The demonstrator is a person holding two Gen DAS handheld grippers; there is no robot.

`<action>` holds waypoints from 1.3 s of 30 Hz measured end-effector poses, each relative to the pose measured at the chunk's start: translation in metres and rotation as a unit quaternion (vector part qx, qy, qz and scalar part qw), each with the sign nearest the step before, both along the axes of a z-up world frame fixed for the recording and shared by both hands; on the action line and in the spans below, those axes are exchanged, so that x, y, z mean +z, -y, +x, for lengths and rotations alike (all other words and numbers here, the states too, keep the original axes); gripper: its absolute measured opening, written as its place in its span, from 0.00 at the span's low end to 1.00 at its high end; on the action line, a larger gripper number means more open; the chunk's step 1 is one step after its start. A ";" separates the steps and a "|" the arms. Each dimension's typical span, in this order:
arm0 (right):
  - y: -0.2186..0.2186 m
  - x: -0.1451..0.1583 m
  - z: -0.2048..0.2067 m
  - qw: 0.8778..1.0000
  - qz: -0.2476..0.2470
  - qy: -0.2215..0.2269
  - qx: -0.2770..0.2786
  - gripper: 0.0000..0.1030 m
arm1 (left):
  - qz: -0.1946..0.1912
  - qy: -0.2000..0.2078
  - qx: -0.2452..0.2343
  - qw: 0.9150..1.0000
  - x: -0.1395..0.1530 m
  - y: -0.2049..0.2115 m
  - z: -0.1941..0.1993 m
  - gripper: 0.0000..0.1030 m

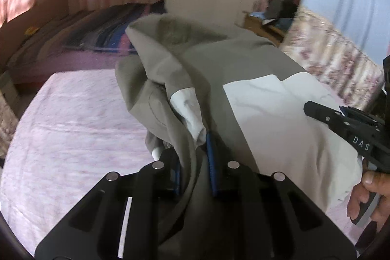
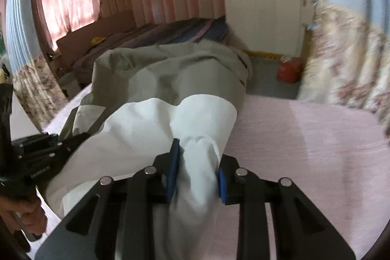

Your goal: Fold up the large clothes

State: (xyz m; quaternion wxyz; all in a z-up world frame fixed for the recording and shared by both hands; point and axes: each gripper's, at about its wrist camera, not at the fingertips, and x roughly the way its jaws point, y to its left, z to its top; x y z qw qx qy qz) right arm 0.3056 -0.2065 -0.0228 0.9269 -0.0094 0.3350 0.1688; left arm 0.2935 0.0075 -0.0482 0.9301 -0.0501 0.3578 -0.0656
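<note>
Grey-and-white jacket (image 1: 243, 79) bunches between both claws over the pink bedsheet (image 2: 304, 138). Left gripper (image 1: 195, 150) pinches grey fabric at six o'clock; right gripper (image 2: 198, 157) clamps the white hem.

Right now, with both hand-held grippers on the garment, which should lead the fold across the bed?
Probably the left hand-held gripper: it pinches the bunched grey side of the garment, with bare pink bedspread beside it.

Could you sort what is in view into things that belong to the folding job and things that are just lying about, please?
Belongs to the job:
- grey and white garment
- left gripper, shut on its grey part
- right gripper, shut on its white part
- pink bed cover under it

Lying about:
- red bag on the floor
- yellow item
- striped bedding
</note>
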 end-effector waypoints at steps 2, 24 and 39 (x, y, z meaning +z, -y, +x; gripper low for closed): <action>0.034 0.001 -0.007 0.999 -0.029 0.008 -0.017 0.26 | 0.005 0.004 -0.018 1.000 -0.003 0.040 0.006 0.14; 0.196 -0.035 -0.108 0.990 -0.018 -0.001 -0.138 0.86 | 0.083 -0.016 0.063 0.994 -0.022 0.100 -0.096 0.68; 0.157 0.001 -0.210 0.987 -0.048 0.040 -0.148 0.98 | 0.079 0.060 0.173 0.980 0.020 0.053 -0.290 0.97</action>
